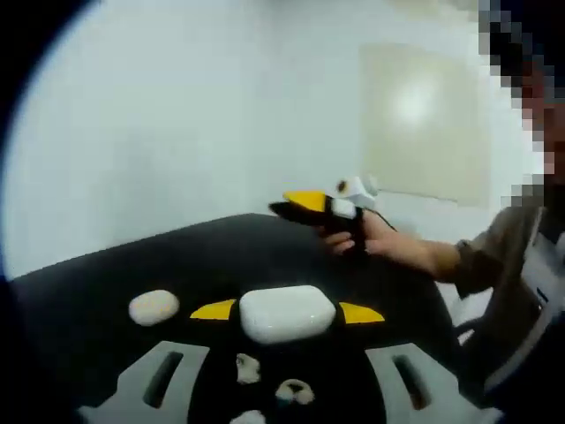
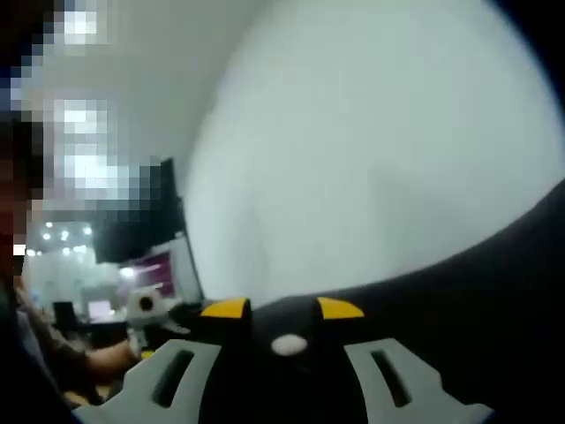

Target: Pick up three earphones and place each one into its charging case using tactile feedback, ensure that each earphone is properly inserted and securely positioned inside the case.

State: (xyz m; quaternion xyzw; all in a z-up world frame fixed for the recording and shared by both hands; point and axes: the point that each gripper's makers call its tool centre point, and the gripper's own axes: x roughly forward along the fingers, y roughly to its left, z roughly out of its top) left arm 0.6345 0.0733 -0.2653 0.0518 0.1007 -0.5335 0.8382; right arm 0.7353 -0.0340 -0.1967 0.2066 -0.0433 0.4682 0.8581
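In the left gripper view, a small white oval case (image 1: 154,306) lies on the black table (image 1: 106,291) left of the left gripper (image 1: 287,311), whose yellow-tipped jaws clamp a white rounded charging case (image 1: 287,313); loose white earphones (image 1: 294,390) lie nearer; beyond, the table edge meets pale wall; the right gripper (image 2: 282,311) pinches a white earphone (image 2: 289,344).
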